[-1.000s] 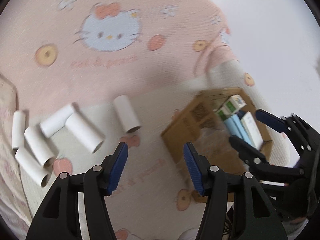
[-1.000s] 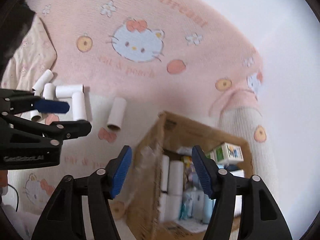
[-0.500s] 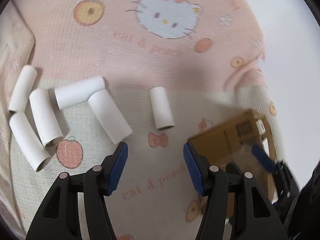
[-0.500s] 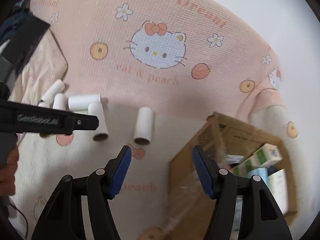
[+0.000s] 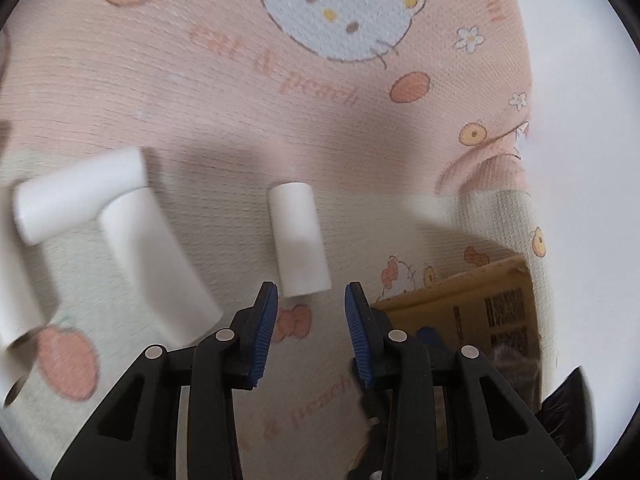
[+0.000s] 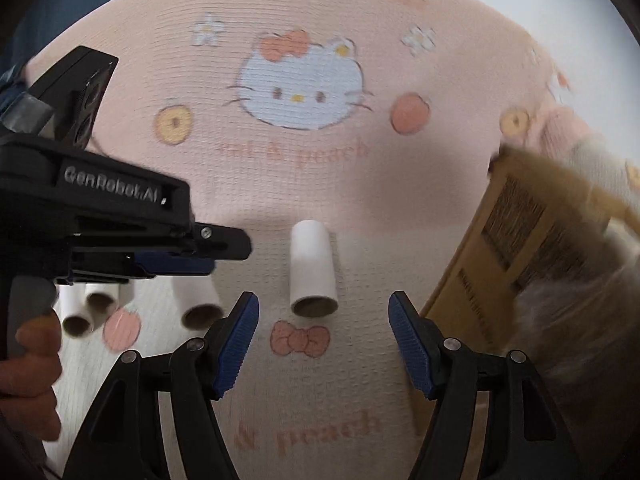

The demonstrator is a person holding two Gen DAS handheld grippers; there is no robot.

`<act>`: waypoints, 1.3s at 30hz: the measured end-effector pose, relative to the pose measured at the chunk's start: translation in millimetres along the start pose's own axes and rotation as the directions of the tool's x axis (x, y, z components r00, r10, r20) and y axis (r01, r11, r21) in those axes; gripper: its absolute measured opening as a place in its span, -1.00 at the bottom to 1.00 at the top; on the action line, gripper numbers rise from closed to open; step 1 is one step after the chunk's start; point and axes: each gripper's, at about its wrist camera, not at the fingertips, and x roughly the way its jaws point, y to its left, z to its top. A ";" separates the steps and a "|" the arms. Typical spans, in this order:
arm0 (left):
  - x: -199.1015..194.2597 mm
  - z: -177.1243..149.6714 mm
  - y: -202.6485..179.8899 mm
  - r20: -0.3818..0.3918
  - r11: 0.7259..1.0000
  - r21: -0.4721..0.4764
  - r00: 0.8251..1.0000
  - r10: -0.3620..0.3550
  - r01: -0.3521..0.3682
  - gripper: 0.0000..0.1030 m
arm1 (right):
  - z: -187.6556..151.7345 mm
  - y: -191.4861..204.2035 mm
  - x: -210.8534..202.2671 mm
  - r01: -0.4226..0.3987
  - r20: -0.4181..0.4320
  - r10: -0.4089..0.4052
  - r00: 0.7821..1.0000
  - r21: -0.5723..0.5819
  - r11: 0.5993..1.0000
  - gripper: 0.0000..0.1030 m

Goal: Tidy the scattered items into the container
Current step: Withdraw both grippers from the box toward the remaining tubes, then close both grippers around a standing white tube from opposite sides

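Note:
A lone white cardboard tube (image 5: 299, 239) lies on the pink Hello Kitty blanket (image 5: 240, 92), just ahead of my left gripper (image 5: 311, 312), which is open and empty. The same tube shows in the right wrist view (image 6: 313, 268), ahead of my open, empty right gripper (image 6: 323, 334). Several more white tubes (image 5: 120, 236) lie to the left; they also show in the right wrist view (image 6: 198, 300). The cardboard box (image 6: 532, 248) stands to the right, and it also shows in the left wrist view (image 5: 472, 304). The left gripper body (image 6: 120, 216) reaches in from the left.
A person's hand (image 6: 28, 364) holds the left gripper at the lower left. The blanket's edge and a white surface (image 5: 580, 160) lie to the right, beyond the box.
Both grippers have swung left, away from the box and closer to the lone tube. The left gripper has come down near it. The box has slid to the right edge of both views.

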 end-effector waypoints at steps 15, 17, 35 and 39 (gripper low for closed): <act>51.0 20.5 11.0 -0.097 0.996 -0.059 0.993 -0.073 0.068 0.08 | 3.6 -19.0 61.6 -0.129 -0.062 0.143 0.988 0.188 0.974 0.28; 57.1 23.5 13.1 -0.106 0.995 -0.063 0.991 -0.083 0.077 0.08 | 1.3 -24.1 65.5 -0.160 -0.061 0.177 0.982 0.224 0.961 0.28; 80.8 23.4 17.2 -0.134 0.998 -0.063 0.990 -0.032 0.024 -0.36 | -5.1 -20.6 88.8 -0.205 -0.099 0.225 0.969 0.182 0.962 -0.30; 82.6 23.1 21.0 -0.138 0.995 -0.095 0.989 -0.057 0.044 -0.36 | -4.5 -18.9 91.9 -0.203 -0.105 0.223 0.969 0.173 0.964 -0.32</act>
